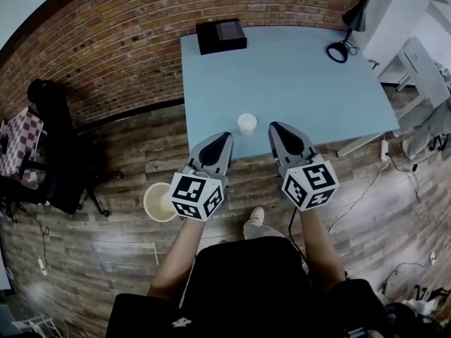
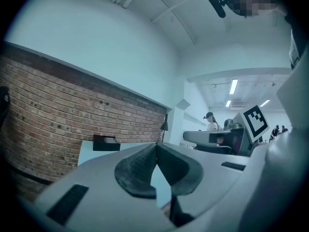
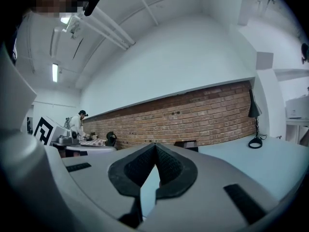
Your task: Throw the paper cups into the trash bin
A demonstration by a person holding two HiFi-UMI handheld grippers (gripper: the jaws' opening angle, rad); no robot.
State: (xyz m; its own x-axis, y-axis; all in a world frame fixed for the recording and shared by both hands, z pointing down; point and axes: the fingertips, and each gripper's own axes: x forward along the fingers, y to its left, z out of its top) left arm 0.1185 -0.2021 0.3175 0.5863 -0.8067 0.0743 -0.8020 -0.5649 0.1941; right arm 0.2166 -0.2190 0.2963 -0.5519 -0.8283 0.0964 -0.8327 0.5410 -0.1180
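two grippers, both with jaws pressed together, nothing held: left gripper (image 1: pixel 225 138), right gripper (image 1: pixel 275 127). one paper cup (image 1: pixel 246 123) stood upright near the table (image 1: pixel 303 83) edge, between the two tips and just ahead of them. one trash bin (image 1: pixel 160 201) sat on the floor, left of and behind the left gripper.

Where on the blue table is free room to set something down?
The middle is bare, between the black box, the desk lamp and the paper cup; the right side too. Crowded at the near edge, around the cup, left gripper and right gripper.
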